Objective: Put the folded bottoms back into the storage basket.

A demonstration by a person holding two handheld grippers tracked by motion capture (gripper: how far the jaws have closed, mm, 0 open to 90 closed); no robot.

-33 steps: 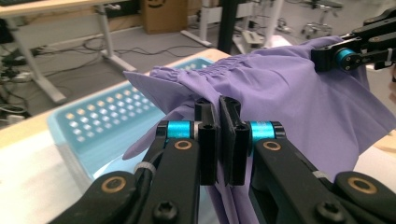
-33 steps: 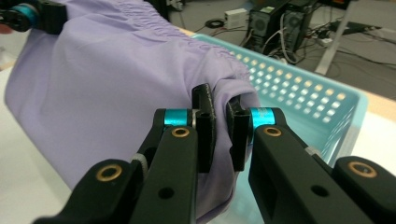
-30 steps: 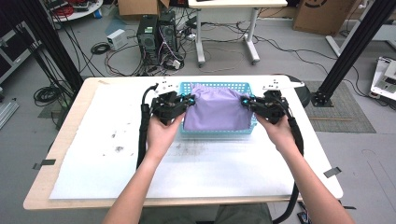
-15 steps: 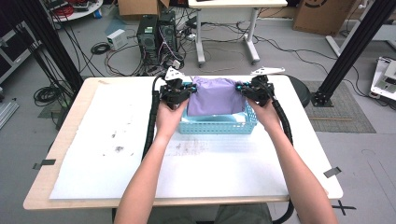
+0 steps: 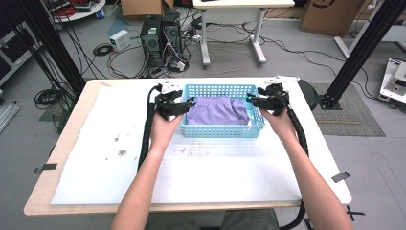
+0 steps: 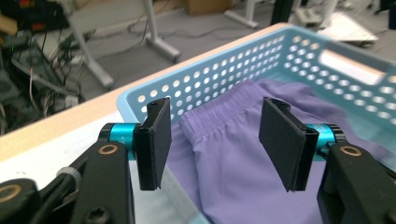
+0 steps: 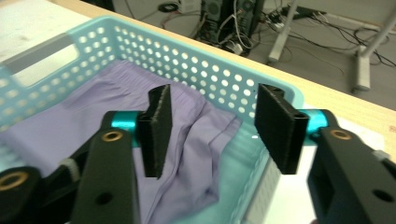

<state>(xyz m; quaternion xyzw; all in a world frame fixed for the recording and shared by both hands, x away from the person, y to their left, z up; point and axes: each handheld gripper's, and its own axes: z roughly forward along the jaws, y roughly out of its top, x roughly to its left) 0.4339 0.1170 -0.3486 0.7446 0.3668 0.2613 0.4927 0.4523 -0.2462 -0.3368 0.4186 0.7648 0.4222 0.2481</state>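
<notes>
The left gripper (image 5: pixel 187 103) hovers at the left end of the blue basket (image 5: pixel 221 130), jaws apart and empty. Purple shorts (image 5: pixel 218 110) lie crumpled inside it. The right gripper (image 5: pixel 250 99) hovers at the right end, jaws likewise apart.

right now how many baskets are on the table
1: the blue basket at the table's far edge, purple cloth inside, between the open left tool and right tool.

One camera hangs high behind the person, looking forward and down over the whole table (image 5: pixel 95 158). Two more ride the grippers, close in, facing each other's ends of the blue basket (image 6: pixel 261 51), which all share.
</notes>
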